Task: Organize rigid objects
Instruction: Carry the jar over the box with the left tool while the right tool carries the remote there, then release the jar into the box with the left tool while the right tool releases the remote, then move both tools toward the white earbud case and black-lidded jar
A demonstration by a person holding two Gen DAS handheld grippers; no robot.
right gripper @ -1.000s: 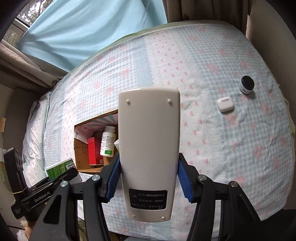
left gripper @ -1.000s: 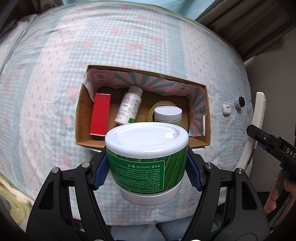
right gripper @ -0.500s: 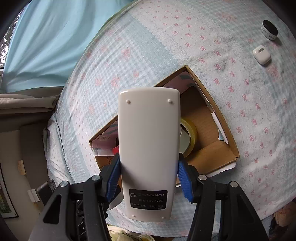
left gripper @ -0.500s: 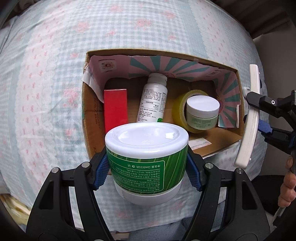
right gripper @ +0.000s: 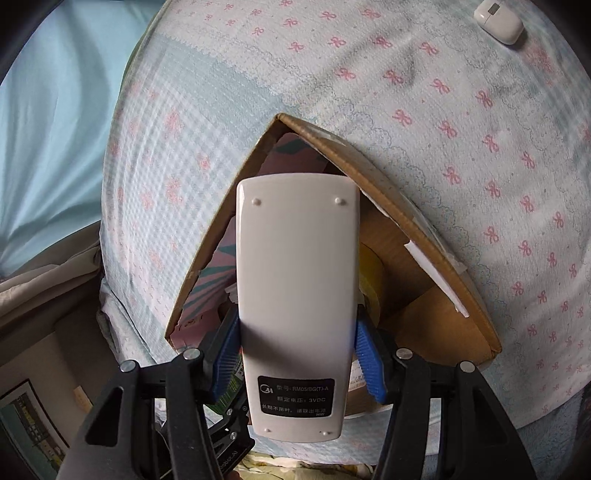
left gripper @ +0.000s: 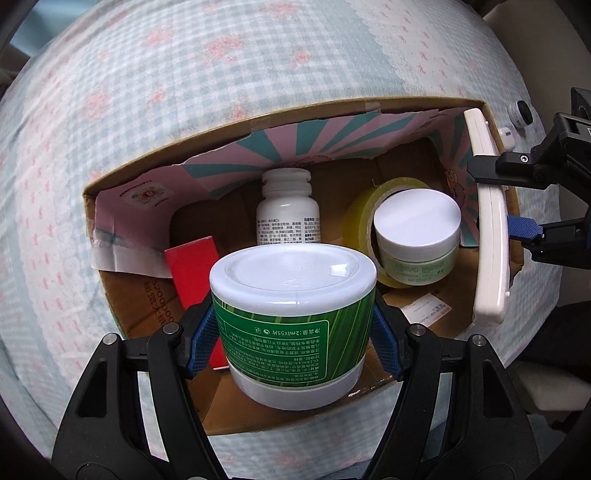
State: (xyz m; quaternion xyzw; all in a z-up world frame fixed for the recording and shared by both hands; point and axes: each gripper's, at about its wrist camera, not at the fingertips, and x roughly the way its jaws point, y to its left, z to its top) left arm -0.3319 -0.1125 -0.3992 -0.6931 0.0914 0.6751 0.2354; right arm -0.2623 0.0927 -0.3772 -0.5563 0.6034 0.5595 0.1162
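My left gripper is shut on a green tub with a white lid and holds it over the near side of the open cardboard box. My right gripper is shut on a white remote control, back side up, over the box's corner. In the left wrist view the remote stands on edge at the box's right wall. Inside the box lie a red carton, a white pill bottle, a yellow tape roll and a small pale green jar.
The box sits on a bed with a checked, bow-patterned cover. A white earbud case lies on the cover to the far right, with a small black-capped item beside it. The bed's edge runs just below the box.
Both grippers have moved closer to the box and lower. The tub now hangs over the box's near side and the remote has come over its right corner.
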